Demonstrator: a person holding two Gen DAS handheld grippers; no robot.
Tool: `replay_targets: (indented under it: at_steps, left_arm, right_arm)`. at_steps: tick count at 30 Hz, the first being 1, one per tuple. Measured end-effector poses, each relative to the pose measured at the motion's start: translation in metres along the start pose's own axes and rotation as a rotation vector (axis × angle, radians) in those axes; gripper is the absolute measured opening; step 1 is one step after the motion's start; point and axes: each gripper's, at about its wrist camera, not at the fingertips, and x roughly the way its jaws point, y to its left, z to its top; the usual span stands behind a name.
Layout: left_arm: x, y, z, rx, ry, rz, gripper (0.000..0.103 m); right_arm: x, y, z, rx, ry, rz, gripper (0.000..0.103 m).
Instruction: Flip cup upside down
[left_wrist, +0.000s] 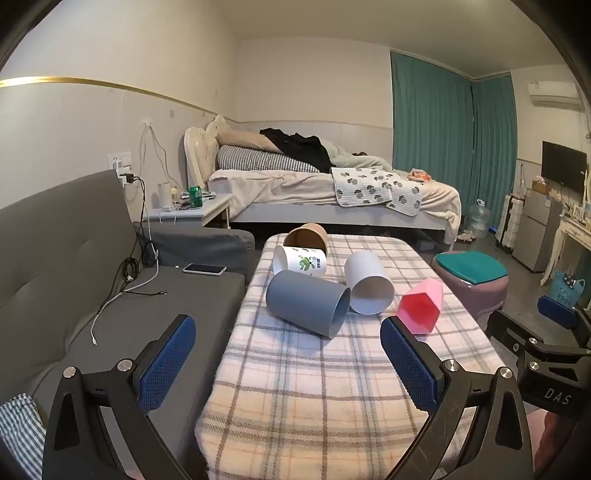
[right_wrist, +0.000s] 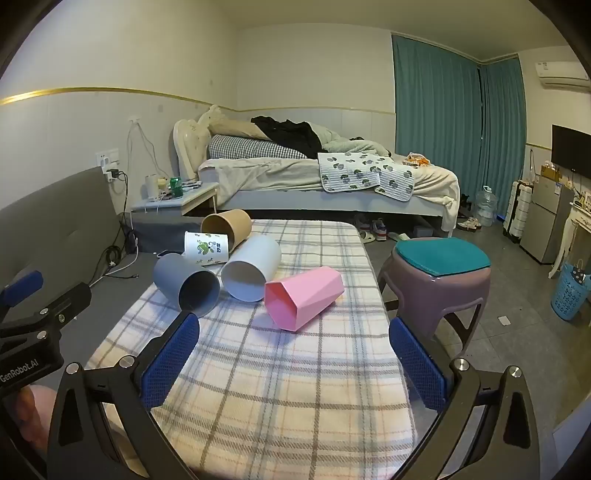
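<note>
Five cups lie on their sides on the plaid-covered table (right_wrist: 280, 398): one grey cup (right_wrist: 186, 282), one printed white cup (right_wrist: 206, 248), one brown cup (right_wrist: 227, 226), one plain white cup (right_wrist: 251, 267), one pink cup (right_wrist: 303, 297). The left gripper (left_wrist: 288, 363) and right gripper (right_wrist: 293, 363) both gape wide, holding nothing.

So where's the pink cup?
The pink cup lies on its side on the plaid-covered table, on the right of the group of cups, next to the white cup.
</note>
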Motion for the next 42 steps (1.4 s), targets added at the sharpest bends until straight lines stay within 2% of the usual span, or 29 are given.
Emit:
replay_targets:
  at_steps: [1, 42]
  left_arm:
    - [0.000, 0.005, 0.000, -0.023, -0.001, -0.001, 0.103]
    - [0.008, 0.006, -0.009, -0.019, 0.028, 0.015, 0.103]
  right_arm:
    - [0.000, 0.000, 0.000, -0.001, 0.001, -0.001, 0.103]
    - [0.001, 0.004, -0.002, -0.011, 0.018, -0.003, 0.103]
